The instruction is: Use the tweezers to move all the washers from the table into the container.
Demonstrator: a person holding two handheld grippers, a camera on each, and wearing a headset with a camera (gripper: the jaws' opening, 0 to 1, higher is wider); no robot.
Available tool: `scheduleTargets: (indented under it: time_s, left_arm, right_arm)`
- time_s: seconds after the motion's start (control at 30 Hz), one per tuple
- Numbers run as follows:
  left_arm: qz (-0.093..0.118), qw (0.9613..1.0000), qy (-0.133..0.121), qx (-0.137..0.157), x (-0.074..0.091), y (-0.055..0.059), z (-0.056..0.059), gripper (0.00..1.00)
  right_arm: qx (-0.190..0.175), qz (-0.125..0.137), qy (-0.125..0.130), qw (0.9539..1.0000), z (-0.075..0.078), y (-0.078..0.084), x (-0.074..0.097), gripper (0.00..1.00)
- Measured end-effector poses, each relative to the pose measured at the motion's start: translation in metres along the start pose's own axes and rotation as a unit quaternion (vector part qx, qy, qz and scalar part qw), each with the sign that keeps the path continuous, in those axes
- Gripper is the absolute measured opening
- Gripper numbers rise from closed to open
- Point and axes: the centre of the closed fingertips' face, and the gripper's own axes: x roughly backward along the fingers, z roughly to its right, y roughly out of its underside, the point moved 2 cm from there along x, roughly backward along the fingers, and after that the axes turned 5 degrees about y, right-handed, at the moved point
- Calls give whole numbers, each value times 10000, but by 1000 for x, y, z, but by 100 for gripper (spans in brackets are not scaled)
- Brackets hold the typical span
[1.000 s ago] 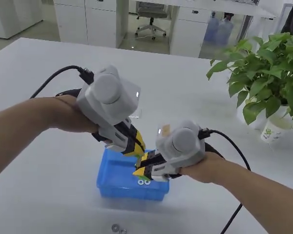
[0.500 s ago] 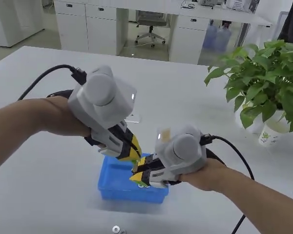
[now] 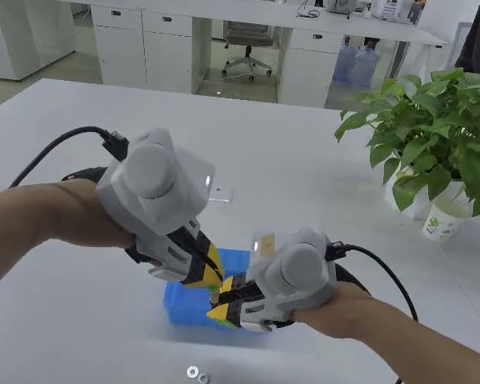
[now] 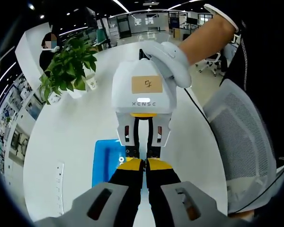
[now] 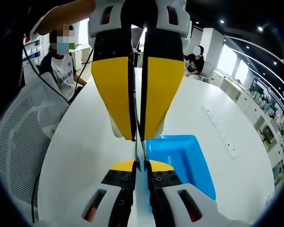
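Note:
A blue container (image 3: 184, 308) sits on the white table (image 3: 320, 176); it also lies under the jaws in the left gripper view (image 4: 104, 158) and the right gripper view (image 5: 184, 156). Two small washers (image 3: 194, 373) lie on the table just in front of it. My left gripper (image 3: 212, 276) and right gripper (image 3: 218, 310) meet tip to tip above the container's near side. Thin metal tweezers (image 5: 138, 127) run between the left gripper's yellow pads down into my right gripper (image 5: 141, 164), whose jaws stand almost together around the tips. My left gripper (image 4: 143, 163) is shut.
A potted green plant (image 3: 432, 136) stands at the table's right. A small white piece (image 3: 220, 194) lies behind the grippers. Black cables (image 3: 56, 152) trail from both grippers. Desks and an office chair (image 3: 244, 36) stand beyond the table.
The camera has shifted. Both grippers, still tip to tip, have come lower and nearer, from over the container's middle toward its near side.

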Motion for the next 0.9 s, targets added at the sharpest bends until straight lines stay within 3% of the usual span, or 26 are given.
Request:
scheduleTargets:
  time_s: [0.3,0.9]
  left_arm:
    - [-11,10000,42,-7,-8,5,13,6]
    - [11,9999,139,49,-23,17,30,6]
  right_arm:
    - [4,-38,-72,10000,-16,6,-4,11]
    - [-71,-46,-122,9999,-38,18,-14,11]
